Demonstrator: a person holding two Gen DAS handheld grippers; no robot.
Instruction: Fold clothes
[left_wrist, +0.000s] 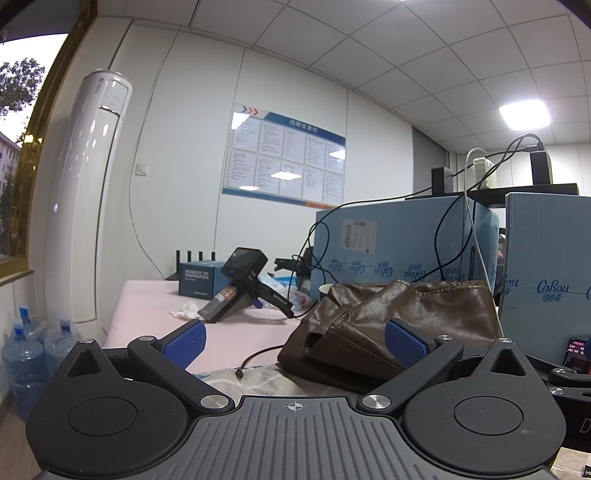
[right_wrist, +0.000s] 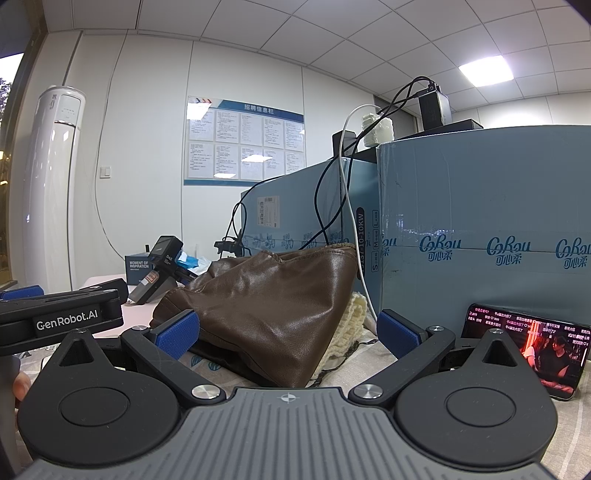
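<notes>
A crumpled brown leather-look garment (left_wrist: 399, 317) lies in a heap on the table's patterned cloth, also in the right wrist view (right_wrist: 273, 295). A cream knitted garment (right_wrist: 351, 325) lies under its right side. My left gripper (left_wrist: 295, 343) is open and empty, its right blue pad (left_wrist: 404, 341) close in front of the brown garment's near left edge. My right gripper (right_wrist: 288, 332) is open and empty, its fingers standing either side of the brown heap's near edge. The left gripper's body also shows in the right wrist view (right_wrist: 62, 314), at the left.
Large blue cardboard boxes (right_wrist: 480, 229) stand right behind the garments, with cables (right_wrist: 332, 192) hanging over them. A phone (right_wrist: 528, 347) playing video leans at the right. A black handheld device (left_wrist: 240, 288), a small blue box (left_wrist: 199, 278) and tissues (left_wrist: 184, 308) lie on the pink tabletop (left_wrist: 147, 314).
</notes>
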